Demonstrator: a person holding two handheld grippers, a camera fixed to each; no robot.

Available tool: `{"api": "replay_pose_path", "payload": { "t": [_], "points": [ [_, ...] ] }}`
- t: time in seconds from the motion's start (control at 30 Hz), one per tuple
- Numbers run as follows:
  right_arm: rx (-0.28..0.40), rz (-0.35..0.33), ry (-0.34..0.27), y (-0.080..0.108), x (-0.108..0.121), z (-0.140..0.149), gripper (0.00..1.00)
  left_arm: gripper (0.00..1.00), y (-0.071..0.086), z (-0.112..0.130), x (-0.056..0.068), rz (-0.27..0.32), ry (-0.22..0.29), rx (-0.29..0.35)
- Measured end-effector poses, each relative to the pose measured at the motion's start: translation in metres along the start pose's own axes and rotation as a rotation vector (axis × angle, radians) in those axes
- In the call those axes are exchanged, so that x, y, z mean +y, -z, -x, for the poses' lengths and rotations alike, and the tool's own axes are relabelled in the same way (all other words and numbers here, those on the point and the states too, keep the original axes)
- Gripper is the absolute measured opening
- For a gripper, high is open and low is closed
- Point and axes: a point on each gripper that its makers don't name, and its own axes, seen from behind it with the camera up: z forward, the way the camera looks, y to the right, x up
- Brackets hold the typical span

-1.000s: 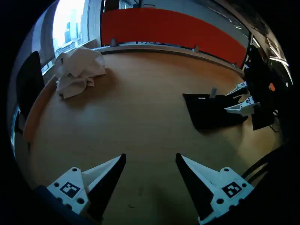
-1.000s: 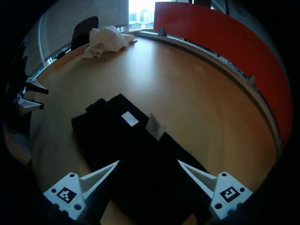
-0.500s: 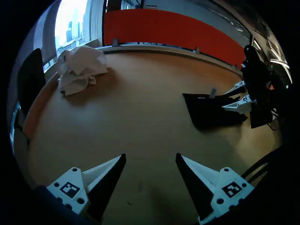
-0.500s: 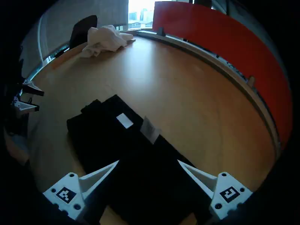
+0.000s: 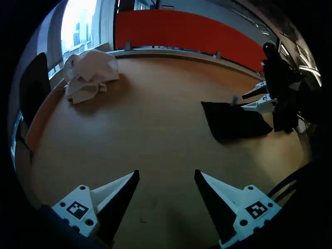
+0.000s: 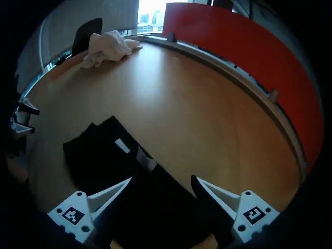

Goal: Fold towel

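Right gripper [image 6: 161, 177]: was shifted back over the black towel [image 6: 99, 157] since the earlier frame, fingers spread. Towel was laid flat on the wooden table [image 5: 157, 112]. Left gripper [image 5: 166, 171]: fingers spread, held above the tabletop.

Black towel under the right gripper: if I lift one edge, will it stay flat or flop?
Probably floppy: the black towel lies flat in soft folded layers, so a lifted edge should drape and the layers may slide apart. It looks thin, so it is likely light. On the smooth table it may slide when pushed rather than bunch up.
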Motion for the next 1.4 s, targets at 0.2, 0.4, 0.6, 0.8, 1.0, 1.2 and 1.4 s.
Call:
{"api": "replay_pose_path", "payload": {
  "t": [0.2, 0.4, 0.6, 0.8, 1.0, 1.2, 1.4],
  "points": [
    [-0.002, 0.009, 0.008, -0.006, 0.007, -0.007, 1.00, 0.99, 0.002, 0.000, 0.000, 0.001, 0.000, 0.000],
    [-0.001, 0.022, 0.004, -0.011, 0.015, -0.011, 1.00, 0.99, 0.005, 0.001, 0.000, 0.003, -0.002, -0.003],
    [-0.001, 0.031, 0.002, -0.012, 0.020, -0.013, 1.00, 0.99, 0.006, 0.002, 0.001, 0.003, 0.000, -0.002],
    [0.003, 0.032, 0.005, -0.010, 0.022, -0.016, 1.00, 0.99, 0.007, 0.001, 0.001, 0.002, 0.001, -0.002],
    [0.005, 0.023, 0.007, -0.004, 0.019, -0.015, 1.00, 0.99, 0.008, -0.001, 0.001, 0.002, -0.001, 0.001],
    [0.004, 0.006, 0.005, 0.010, 0.011, -0.001, 1.00, 0.99, 0.008, -0.001, 0.002, 0.004, -0.004, 0.000],
    [-0.007, 0.005, -0.021, 0.027, 0.006, 0.025, 1.00, 0.99, 0.008, -0.001, 0.004, 0.006, -0.008, 0.001]
  ]
}}
